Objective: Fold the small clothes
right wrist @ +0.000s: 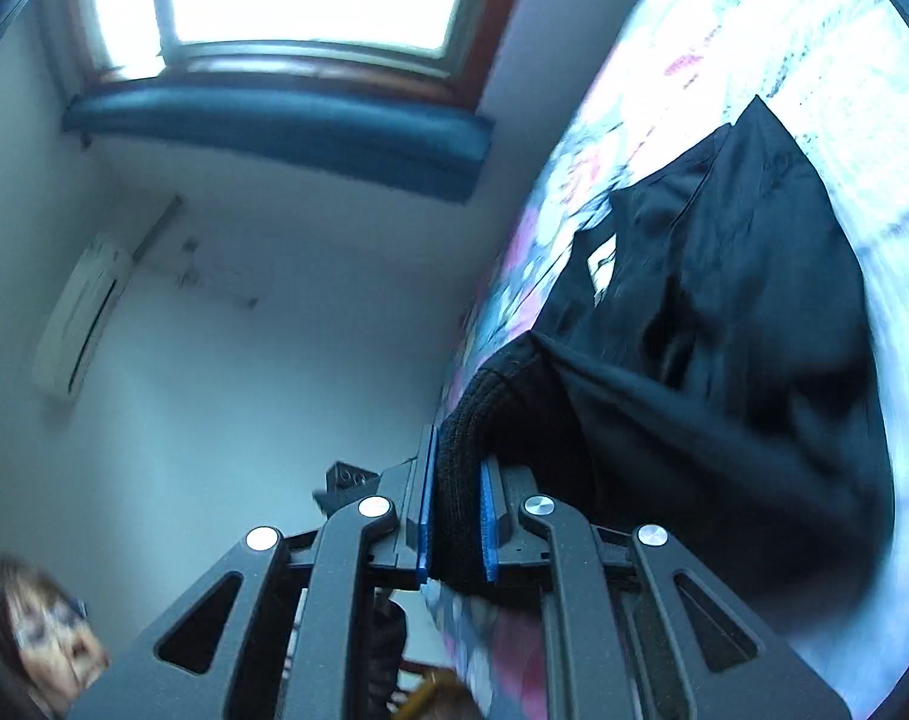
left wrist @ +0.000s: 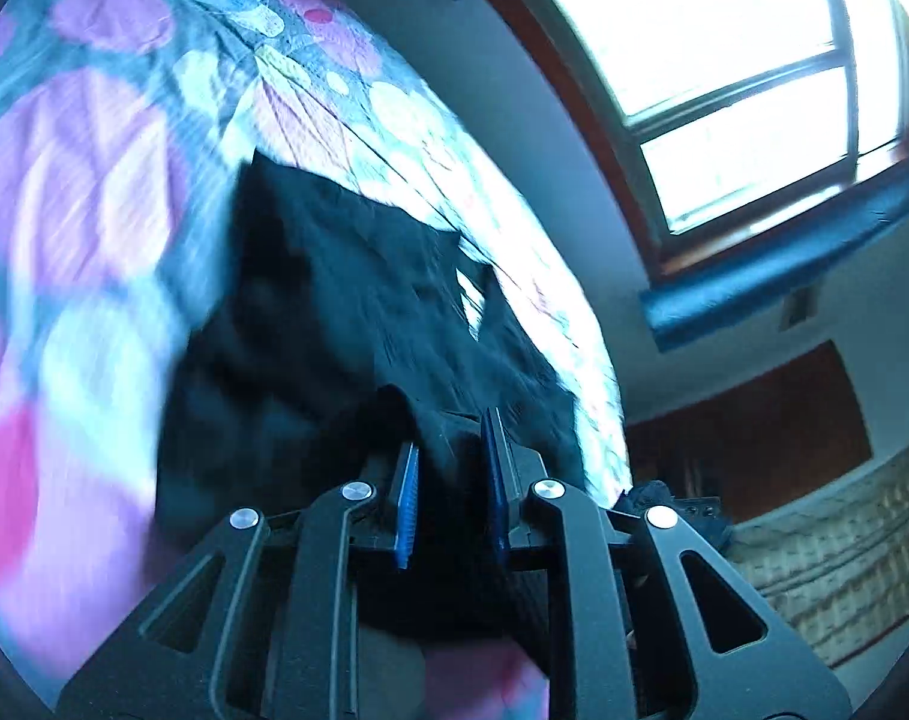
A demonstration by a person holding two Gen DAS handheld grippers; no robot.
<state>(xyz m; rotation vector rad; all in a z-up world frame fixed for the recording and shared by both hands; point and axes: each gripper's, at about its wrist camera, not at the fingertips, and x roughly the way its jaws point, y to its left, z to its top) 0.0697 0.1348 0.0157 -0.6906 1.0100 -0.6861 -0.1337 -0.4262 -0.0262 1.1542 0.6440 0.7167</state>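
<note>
A: Left gripper [left wrist: 448,474]: jaws closed on a fold of the black garment [left wrist: 346,324], cloth bunched between the blue pads [left wrist: 407,495]. The rest trails away over the patterned bedspread [left wrist: 94,150].

B: Right gripper [right wrist: 457,516]: clamped on the garment's ribbed knit edge [right wrist: 472,414], wedged between both pads. The body of the cloth spreads up and right across the bedspread.

A: Window [left wrist: 724,60] beyond the bed, very bright.

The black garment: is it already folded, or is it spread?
Neither fully: the black garment hangs partly lifted off the bedspread, pinched by the left hand-held gripper and the right hand-held gripper. No finished fold shows.
</note>
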